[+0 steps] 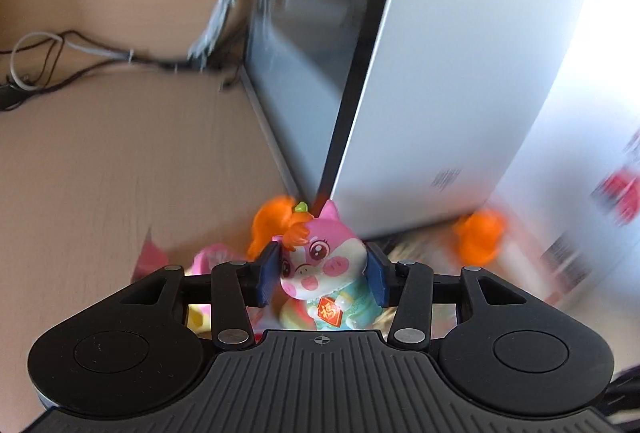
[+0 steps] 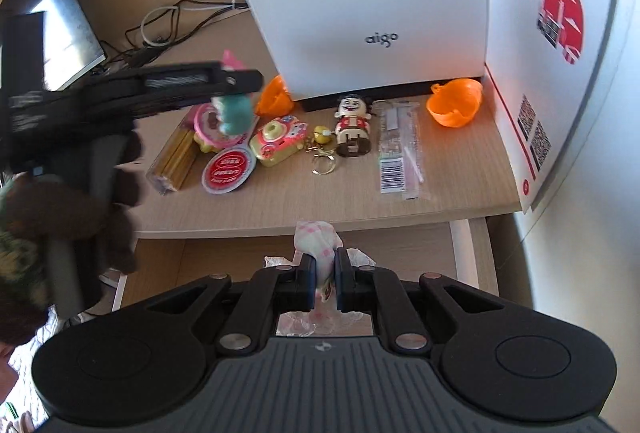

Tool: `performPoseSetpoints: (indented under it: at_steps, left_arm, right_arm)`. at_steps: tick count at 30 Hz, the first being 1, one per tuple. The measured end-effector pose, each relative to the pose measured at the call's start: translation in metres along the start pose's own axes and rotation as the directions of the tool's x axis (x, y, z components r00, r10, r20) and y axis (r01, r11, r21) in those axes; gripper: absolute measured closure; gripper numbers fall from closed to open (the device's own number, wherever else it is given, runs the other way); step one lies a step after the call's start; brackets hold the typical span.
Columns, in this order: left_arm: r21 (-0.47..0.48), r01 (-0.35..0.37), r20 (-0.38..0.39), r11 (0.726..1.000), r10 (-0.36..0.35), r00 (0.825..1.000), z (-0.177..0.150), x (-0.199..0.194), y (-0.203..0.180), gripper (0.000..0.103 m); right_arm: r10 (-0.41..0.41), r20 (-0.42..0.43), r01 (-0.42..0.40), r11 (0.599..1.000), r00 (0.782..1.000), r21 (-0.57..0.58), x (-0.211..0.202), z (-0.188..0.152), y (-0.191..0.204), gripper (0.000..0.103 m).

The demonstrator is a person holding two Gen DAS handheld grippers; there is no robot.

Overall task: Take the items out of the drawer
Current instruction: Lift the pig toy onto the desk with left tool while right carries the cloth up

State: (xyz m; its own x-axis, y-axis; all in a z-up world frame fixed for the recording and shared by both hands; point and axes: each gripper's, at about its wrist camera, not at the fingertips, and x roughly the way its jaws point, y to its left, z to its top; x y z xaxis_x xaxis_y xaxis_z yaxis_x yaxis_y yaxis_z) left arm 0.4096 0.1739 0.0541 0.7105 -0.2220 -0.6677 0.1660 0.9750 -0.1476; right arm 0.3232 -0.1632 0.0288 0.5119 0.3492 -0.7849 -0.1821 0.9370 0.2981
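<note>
left wrist view: the left gripper (image 1: 325, 275) is clamped on a pink pig figurine (image 1: 320, 273), its blue pads pressing the head from both sides, above the tabletop (image 1: 120, 161) beside a white aigo case (image 1: 460, 73); the smooth rounded head could slip out if the hand jolts. right wrist view: the right gripper (image 2: 324, 283) is nearly closed, pinching a pink-and-white crinkly packet (image 2: 314, 239) over the open drawer (image 2: 400, 253). the thin wrapper could tear or slide free, and setting it down carelessly could knock the toy camera (image 2: 278, 141) or grinning figure (image 2: 352, 125).
</note>
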Motion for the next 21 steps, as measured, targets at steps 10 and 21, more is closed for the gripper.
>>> performPoseSetpoints:
  at_steps: [10,21]
  left_arm:
    - [-0.065,0.000,0.129,0.998,0.008,0.992,0.007,-0.024,0.010,0.054]
    - [-0.214,0.055,0.083,0.975,-0.038,0.996,-0.056,-0.103,0.042,0.054]
  right_arm:
    - [-0.016,0.053,0.013,0.999,0.998,0.043,0.006,0.003,-0.017,0.094]
    - [-0.035,0.141,0.030,0.999,0.989,0.042,0.019,0.029,-0.008,0.094]
